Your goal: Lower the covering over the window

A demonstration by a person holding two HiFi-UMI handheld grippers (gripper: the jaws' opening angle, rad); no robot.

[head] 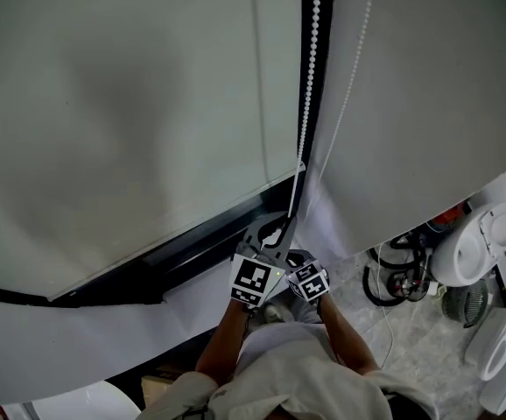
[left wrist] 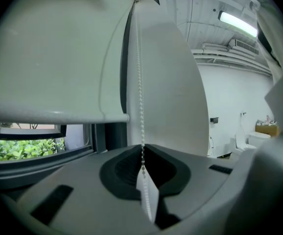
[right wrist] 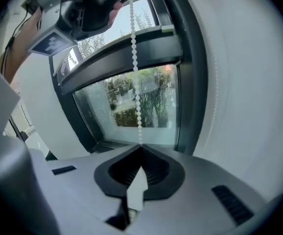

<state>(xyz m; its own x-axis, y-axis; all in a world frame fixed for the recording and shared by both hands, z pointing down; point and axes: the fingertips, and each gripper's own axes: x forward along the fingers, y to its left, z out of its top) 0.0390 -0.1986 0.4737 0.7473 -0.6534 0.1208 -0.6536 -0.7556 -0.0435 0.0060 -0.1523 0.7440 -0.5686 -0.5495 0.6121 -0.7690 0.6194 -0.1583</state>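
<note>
A white roller blind (head: 130, 121) hangs over the dark-framed window (right wrist: 136, 102), its bottom rail (left wrist: 58, 116) partway down, with greenery showing beneath it. A white bead chain (head: 310, 68) runs down the dark frame post beside the blind. My left gripper (head: 279, 227) is shut on this chain (left wrist: 140, 82), which enters its pads from above. Just below and to the right, my right gripper (head: 295, 255) is shut on the same chain (right wrist: 135, 72). In the right gripper view the left gripper (right wrist: 90, 6) appears higher up on the chain. Both grippers (left wrist: 142, 164) (right wrist: 140, 148) point toward the window.
A second white blind (head: 428, 103) hangs to the right with its own thin cord (head: 358, 51). On the floor at lower right are white sanitary fixtures (head: 489, 243) and a coil of dark hose (head: 397, 274). The window sill (head: 192, 243) lies just ahead of the grippers.
</note>
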